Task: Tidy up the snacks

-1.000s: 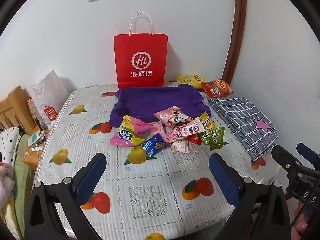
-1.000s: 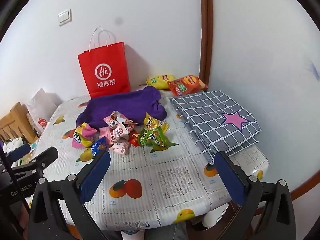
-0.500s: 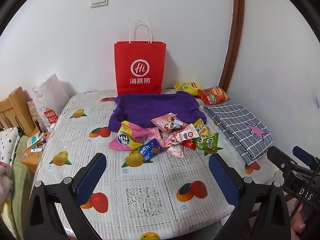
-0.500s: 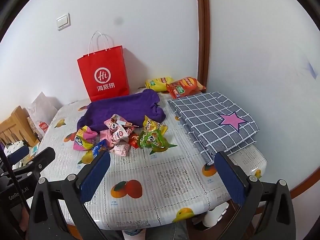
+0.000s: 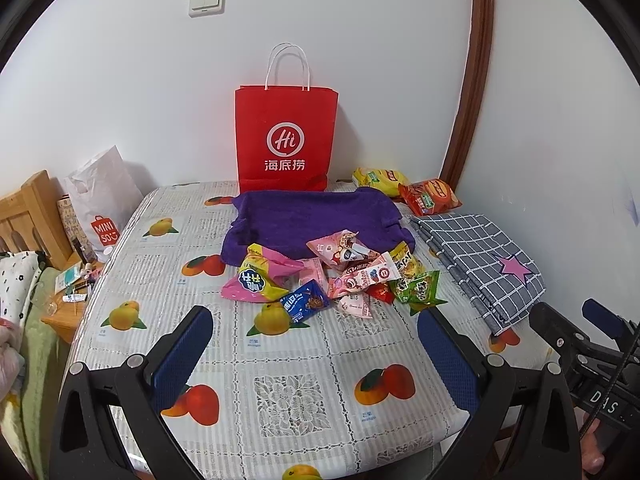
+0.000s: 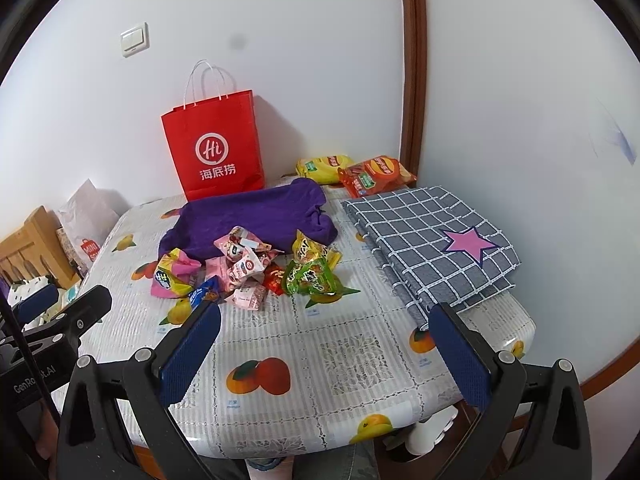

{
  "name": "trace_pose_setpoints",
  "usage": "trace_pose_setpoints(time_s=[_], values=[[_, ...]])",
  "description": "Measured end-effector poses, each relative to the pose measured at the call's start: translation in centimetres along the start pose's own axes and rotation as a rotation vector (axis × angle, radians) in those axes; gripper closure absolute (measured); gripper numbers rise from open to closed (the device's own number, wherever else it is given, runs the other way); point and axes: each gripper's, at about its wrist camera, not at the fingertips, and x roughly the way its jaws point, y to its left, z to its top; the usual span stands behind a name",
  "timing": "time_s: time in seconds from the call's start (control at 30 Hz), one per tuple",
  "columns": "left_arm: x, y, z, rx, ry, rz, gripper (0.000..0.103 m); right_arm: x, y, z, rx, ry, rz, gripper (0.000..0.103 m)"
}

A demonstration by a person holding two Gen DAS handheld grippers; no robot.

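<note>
Both tools hang over the near edge of the table (image 5: 304, 396), well short of any snack. The left gripper (image 5: 316, 350) has its jaws spread wide with nothing between them, and the right gripper (image 6: 328, 350) is just as wide and empty.

The snacks (image 5: 340, 276) lie in a loose, overlapping heap at mid-table, partly on the front edge of the purple towel (image 5: 312, 216). 2 bigger bags, the yellow chip bag (image 5: 378, 178) and the red chip bag (image 5: 430, 196), sit apart at the back, near the red paper bag (image 5: 286, 136).

Nothing looks sorted yet. The likely trouble is in the heap: the packets are thin, slick and stacked, so a closing grip could catch 2 at once, pinch only a crinkled corner that slips free, or drag towel along. Reaching over could also scatter packets toward the folded checked cloth (image 6: 432, 240).
</note>
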Motion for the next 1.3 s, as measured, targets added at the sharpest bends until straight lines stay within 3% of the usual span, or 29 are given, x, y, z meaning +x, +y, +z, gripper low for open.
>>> trace_pose_setpoints(time_s=[1.3], values=[[-0.21,0.2,-0.52,-0.005,-0.008,-0.001,0.0,-0.24,0.55,-0.46,-0.011,0.007,0.006,0.001]])
